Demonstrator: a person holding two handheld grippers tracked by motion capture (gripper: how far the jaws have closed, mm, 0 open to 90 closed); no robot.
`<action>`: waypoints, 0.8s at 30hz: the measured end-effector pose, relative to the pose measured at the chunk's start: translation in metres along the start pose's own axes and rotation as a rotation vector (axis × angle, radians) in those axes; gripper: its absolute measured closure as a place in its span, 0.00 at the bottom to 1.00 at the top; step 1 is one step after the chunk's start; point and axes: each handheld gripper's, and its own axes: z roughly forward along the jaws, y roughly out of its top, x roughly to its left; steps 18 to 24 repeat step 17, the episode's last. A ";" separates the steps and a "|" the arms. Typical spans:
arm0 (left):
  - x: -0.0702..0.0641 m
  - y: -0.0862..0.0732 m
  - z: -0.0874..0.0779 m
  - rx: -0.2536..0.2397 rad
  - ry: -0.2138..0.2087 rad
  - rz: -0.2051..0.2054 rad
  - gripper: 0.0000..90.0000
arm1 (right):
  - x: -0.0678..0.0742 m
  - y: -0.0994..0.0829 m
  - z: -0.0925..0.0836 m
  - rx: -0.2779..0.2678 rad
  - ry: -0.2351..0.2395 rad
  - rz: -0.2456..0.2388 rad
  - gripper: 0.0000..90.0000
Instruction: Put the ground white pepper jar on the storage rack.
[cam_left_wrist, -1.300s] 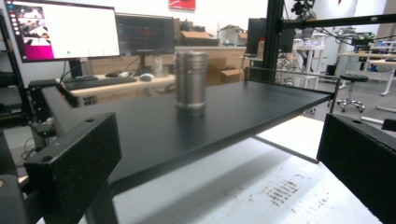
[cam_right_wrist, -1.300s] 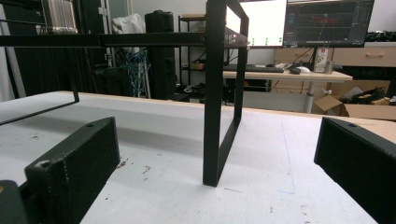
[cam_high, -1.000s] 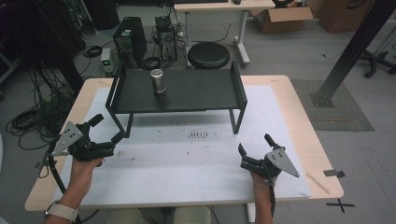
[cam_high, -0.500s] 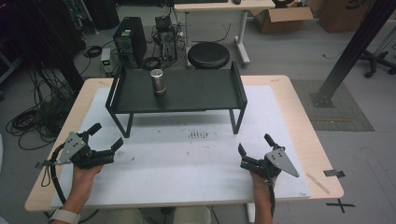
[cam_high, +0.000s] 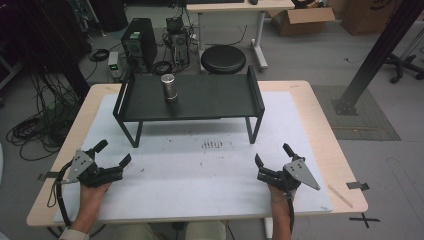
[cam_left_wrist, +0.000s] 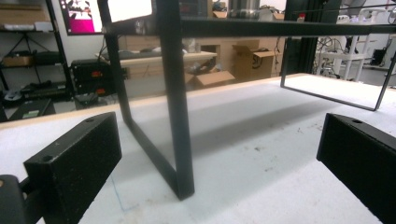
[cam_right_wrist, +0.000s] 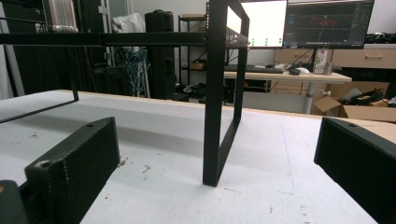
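Rack (cam_high: 200, 97) stands at the far middle of your desk (cam_high: 310, 130) in the high view, a metal cup (cam_high: 169, 88) upright on its top; your left gripper (cam_high: 113, 154) and right gripper (cam_high: 272, 154) sit near its front legs, jaws apart, holding nothing. Left gripper view: your spread jaws frame the rack's front leg (cam_left_wrist: 175, 102). Right gripper view: open jaws frame the other leg (cam_right_wrist: 215, 93).
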 end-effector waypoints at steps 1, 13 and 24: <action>0.000 -0.001 0.000 0.002 0.005 0.003 0.00 | 0.000 0.000 0.000 -0.001 -0.001 -0.001 0.00; 0.000 -0.005 -0.004 -0.030 0.024 -0.004 0.00 | 0.000 0.000 0.001 0.006 -0.001 -0.001 0.00; 0.000 -0.006 -0.006 -0.053 0.029 -0.007 0.00 | 0.000 0.001 0.002 0.019 -0.004 0.005 0.00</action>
